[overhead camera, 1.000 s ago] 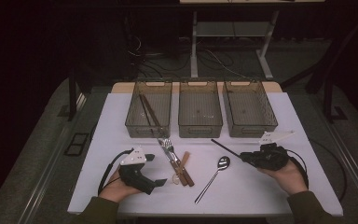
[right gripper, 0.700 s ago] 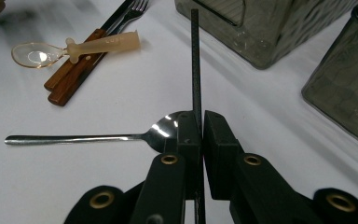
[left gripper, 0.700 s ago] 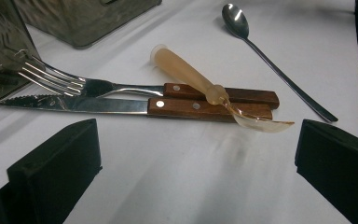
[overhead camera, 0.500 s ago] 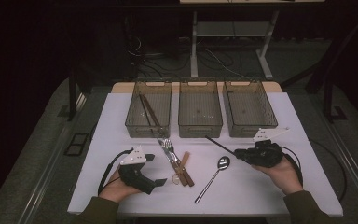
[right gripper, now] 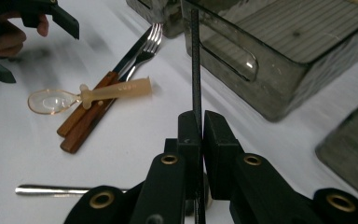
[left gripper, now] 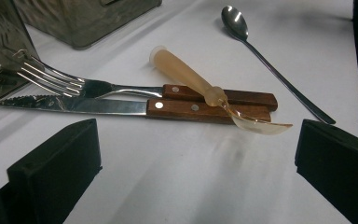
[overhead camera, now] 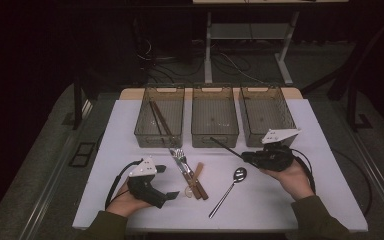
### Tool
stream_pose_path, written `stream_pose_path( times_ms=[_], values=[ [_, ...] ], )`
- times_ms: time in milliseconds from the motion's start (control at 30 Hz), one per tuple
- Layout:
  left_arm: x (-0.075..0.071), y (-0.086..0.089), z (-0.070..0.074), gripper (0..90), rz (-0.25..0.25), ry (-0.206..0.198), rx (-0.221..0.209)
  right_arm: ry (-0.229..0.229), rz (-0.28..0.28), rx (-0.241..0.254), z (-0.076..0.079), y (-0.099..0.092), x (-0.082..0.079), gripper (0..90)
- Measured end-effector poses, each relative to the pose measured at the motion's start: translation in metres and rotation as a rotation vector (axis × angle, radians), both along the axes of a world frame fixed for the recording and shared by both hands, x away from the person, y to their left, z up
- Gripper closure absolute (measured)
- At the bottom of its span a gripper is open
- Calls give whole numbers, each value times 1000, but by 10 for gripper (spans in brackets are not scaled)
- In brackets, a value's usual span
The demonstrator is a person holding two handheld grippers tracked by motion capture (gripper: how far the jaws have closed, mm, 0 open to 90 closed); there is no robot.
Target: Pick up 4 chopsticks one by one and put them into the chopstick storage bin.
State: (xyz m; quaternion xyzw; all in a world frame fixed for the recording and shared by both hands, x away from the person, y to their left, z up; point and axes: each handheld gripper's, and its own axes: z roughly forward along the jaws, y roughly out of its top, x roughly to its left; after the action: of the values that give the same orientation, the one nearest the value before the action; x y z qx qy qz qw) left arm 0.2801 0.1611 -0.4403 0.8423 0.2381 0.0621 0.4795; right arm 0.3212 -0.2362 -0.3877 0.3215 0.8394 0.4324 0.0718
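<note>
Right gripper (overhead camera: 247,156) clamped shut on a black chopstick (overhead camera: 225,147), stick jutting from its jaws toward the middle bin (overhead camera: 214,134), tip above that bin's near wall | left gripper (overhead camera: 169,181) open, holding nothing, resting by the knife (left gripper: 121,106), fork (left gripper: 74,85) and amber spoon (left gripper: 200,86) | bare white table (overhead camera: 280,200) lay below the held chopstick, steel spoon (overhead camera: 232,182) just beside.

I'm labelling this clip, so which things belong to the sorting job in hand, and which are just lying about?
In the job:
- black chopstick, clamped in the right tongs
- left bin with chopsticks already inside

Lying about for now:
- fork
- knife
- translucent spoon
- metal spoon
- middle bin
- right bin
- left tongs, open and idle
</note>
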Motion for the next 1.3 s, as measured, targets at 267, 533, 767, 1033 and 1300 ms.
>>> stream_pose_path(
  times_ms=[267,533,767,1033,1300],
  values=[
    [0,0,0,0,1,0,3,1,14,-4,6,21,10,853],
    [0,0,0,0,6,5,6,-3,18,-6,17,43,24,853],
    [0,0,1,0,8,1,14,-1,0,-15,26,63,40,853],
    [0,0,1,0,6,4,10,3,-30,-24,36,87,61,852],
    [0,-1,1,0,1,7,13,7,-52,-50,42,113,83,852]
  ],
)
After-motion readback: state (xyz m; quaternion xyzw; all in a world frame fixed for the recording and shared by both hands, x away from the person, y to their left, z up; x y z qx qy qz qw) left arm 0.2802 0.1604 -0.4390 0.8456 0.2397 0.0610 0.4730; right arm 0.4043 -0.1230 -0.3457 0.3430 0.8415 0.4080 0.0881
